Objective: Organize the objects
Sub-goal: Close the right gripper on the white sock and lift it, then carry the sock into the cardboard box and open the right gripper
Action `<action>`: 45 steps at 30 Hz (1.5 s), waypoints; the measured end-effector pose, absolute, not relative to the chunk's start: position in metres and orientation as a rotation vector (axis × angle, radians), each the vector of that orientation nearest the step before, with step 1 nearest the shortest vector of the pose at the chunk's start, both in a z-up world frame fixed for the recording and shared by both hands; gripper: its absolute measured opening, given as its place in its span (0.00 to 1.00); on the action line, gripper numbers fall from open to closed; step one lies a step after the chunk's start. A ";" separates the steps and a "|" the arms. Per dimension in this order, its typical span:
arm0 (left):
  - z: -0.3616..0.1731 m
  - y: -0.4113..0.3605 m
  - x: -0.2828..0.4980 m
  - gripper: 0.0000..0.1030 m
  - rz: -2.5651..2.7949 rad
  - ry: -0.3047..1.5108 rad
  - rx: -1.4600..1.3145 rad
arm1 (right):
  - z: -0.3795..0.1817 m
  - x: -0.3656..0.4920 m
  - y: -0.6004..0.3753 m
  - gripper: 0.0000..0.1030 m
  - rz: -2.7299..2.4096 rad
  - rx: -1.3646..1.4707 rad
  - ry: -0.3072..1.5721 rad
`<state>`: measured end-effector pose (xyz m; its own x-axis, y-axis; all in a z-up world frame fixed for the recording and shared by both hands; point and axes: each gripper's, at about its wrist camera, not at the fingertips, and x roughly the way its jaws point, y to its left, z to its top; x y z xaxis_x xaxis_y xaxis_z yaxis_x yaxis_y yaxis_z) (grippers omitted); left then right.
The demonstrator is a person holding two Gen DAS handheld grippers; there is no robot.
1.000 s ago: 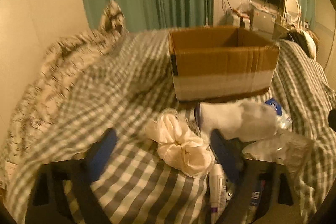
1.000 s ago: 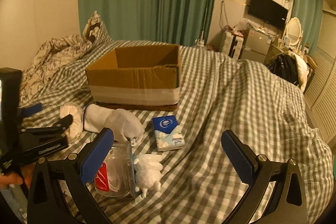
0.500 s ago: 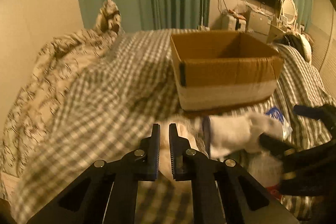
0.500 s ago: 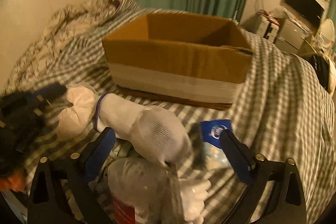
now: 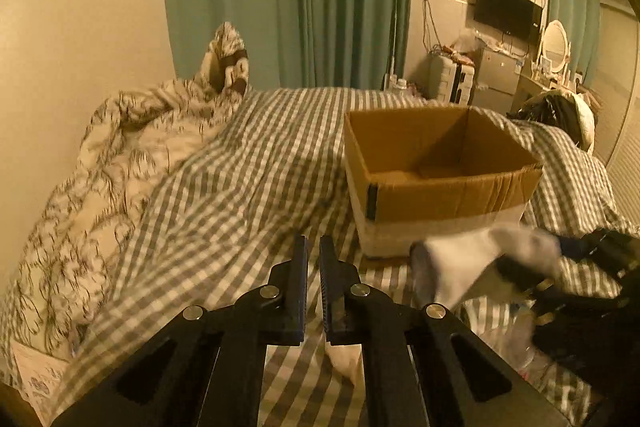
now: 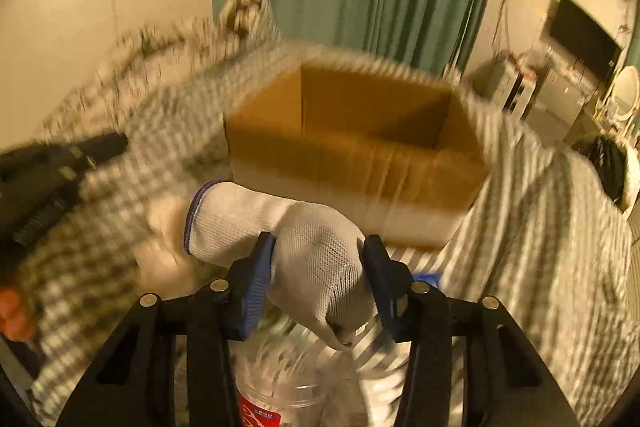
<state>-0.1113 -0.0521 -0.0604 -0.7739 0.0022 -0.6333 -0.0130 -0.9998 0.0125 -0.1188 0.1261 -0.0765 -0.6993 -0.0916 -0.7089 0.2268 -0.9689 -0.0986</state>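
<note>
Box sat open on the bed, and we saw nothing in the part of its inside that showed, so the sorting looked barely begun. We had the right gripper clamped on the glove, fingers pressing its palm from both sides, glove lifted just in front of the box's near wall. Glove was white knit, with a dark-edged cuff pointing away to the box's left, soft and sagging, fingertip ends drooping below the grip. Left gripper was off to the left of the box, fingers nearly together with a thin gap; a pale cloth showed beneath them, but we couldn't tell if they pinched it. Left to do, as we judged: drop the glove in the box, then the cloth and a clear bottle with a red label lying in front of the box, under the glove. Right view was motion-blurred, so small items nearby stayed unclear.
</note>
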 end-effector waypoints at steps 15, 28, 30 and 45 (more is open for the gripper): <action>0.015 0.004 -0.195 0.06 2.921 0.062 -0.822 | 0.036 -0.183 0.163 0.44 -2.899 0.843 0.275; -0.050 0.023 -0.290 0.06 2.814 0.059 -1.017 | -0.045 -0.286 0.188 0.44 -2.832 1.034 0.110; -0.060 0.023 -0.296 0.06 2.797 0.064 -1.044 | -0.055 -0.289 0.193 0.46 -2.824 1.058 0.108; -0.020 0.009 -0.253 0.78 2.832 0.055 -0.963 | 0.030 -0.219 0.212 0.83 -2.965 0.837 0.087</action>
